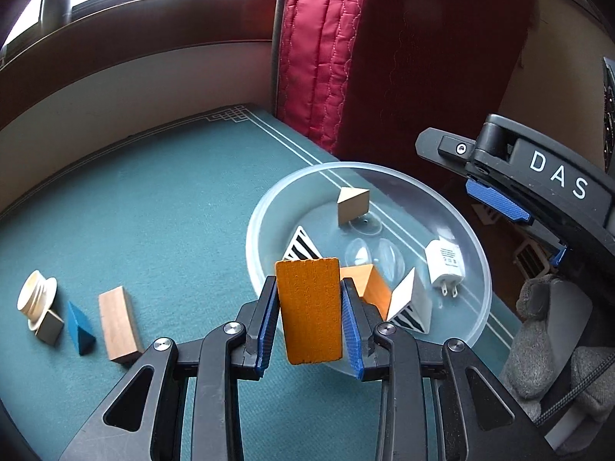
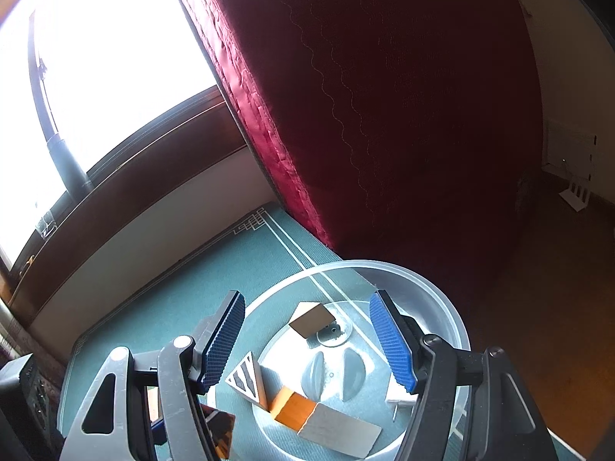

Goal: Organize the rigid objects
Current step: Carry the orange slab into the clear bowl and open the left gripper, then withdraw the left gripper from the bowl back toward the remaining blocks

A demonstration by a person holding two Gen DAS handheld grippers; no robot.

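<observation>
An orange wooden block (image 1: pixel 309 309) stands upright, clamped between the blue pads of the left claw (image 1: pixel 310 317), lifted at the near rim of a clear plastic bowl (image 1: pixel 269 207). Beyond that claw the bowl holds a tan wedge (image 1: pixel 353 204), two zebra-striped wedges (image 1: pixel 301 247) (image 1: pixel 411 303), an orange cube (image 1: pixel 369 288) and a white plug adapter (image 1: pixel 445 265). Left of the claw, on the teal tabletop (image 1: pixel 161 199), lie a plain wood block (image 1: pixel 118 323), a blue wedge (image 1: pixel 80 328), a beige cube (image 1: pixel 50 326) and a cream spool (image 1: pixel 36 296).

Left gripper (image 1: pixel 309 307) fingers clamped on load; right gripper (image 2: pixel 313 340) fingers spread wide, empty.
</observation>
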